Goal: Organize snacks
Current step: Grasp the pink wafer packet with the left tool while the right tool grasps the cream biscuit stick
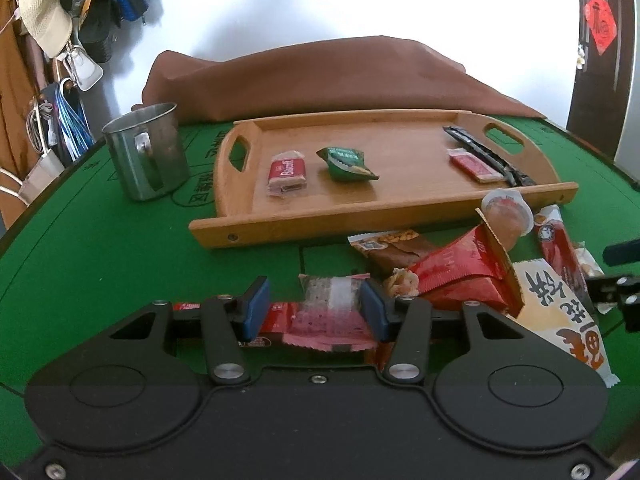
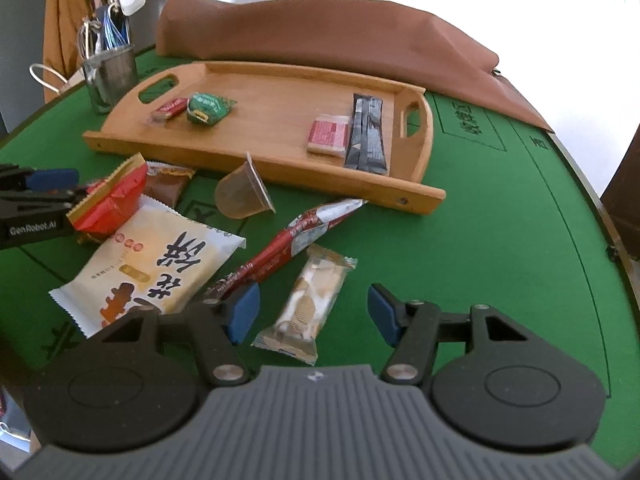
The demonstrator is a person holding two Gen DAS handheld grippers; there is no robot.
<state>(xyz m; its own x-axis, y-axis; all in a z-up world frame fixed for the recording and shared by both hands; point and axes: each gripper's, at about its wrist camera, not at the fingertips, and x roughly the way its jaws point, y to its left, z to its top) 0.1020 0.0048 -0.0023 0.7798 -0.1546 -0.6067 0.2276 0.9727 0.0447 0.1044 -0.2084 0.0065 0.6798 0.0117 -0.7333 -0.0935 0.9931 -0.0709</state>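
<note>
My left gripper is shut on a pink snack packet low over the green table; the right pad presses its edge, and a red wrapper shows by the left pad. To its right lies a pile: a red bag, a jelly cup and a large cream packet. My right gripper is open around a beige wafer packet, with a gap on each side. A red stick packet lies just beyond it. The wooden tray holds several small snacks.
A steel mug stands left of the tray. A brown cloth is heaped behind the tray. Bags and a hat hang at the far left. Bare green felt lies right of the right gripper, up to the table's curved edge.
</note>
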